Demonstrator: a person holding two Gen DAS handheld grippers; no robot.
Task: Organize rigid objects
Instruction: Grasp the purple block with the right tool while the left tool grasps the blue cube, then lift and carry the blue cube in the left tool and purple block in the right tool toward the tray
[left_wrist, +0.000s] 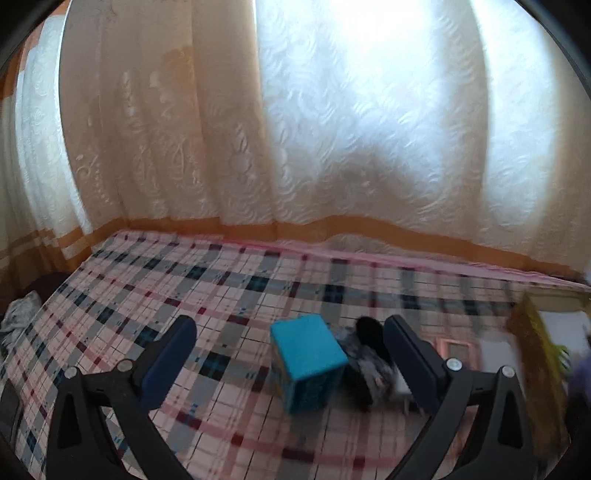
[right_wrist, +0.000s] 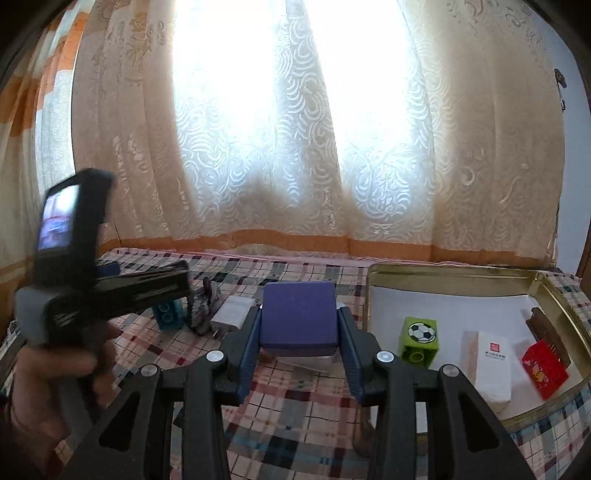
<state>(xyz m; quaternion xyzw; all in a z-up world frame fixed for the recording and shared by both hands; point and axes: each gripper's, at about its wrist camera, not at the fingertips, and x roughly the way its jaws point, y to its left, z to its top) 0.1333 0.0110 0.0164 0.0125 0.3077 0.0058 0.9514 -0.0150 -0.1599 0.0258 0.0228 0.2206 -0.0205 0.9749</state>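
My right gripper (right_wrist: 299, 328) is shut on a purple box (right_wrist: 299, 317) and holds it above the plaid cloth, left of the gold tray (right_wrist: 454, 271). My left gripper (left_wrist: 290, 354) is open, its fingers either side of a blue box (left_wrist: 306, 363) that stands on the cloth; the box also shows in the right wrist view (right_wrist: 169, 314). A black and grey speckled object (left_wrist: 365, 362) lies right of the blue box, against the right finger. The tray holds a green football block (right_wrist: 419, 338), a white box (right_wrist: 493, 363) and a red box (right_wrist: 545, 369).
A white charger plug (right_wrist: 232, 310) lies on the cloth beside the speckled object (right_wrist: 201, 306). A brown item (right_wrist: 546, 332) lies in the tray's far right. Lace curtains hang behind the bed. The left hand-held gripper body (right_wrist: 92, 288) fills the left of the right wrist view.
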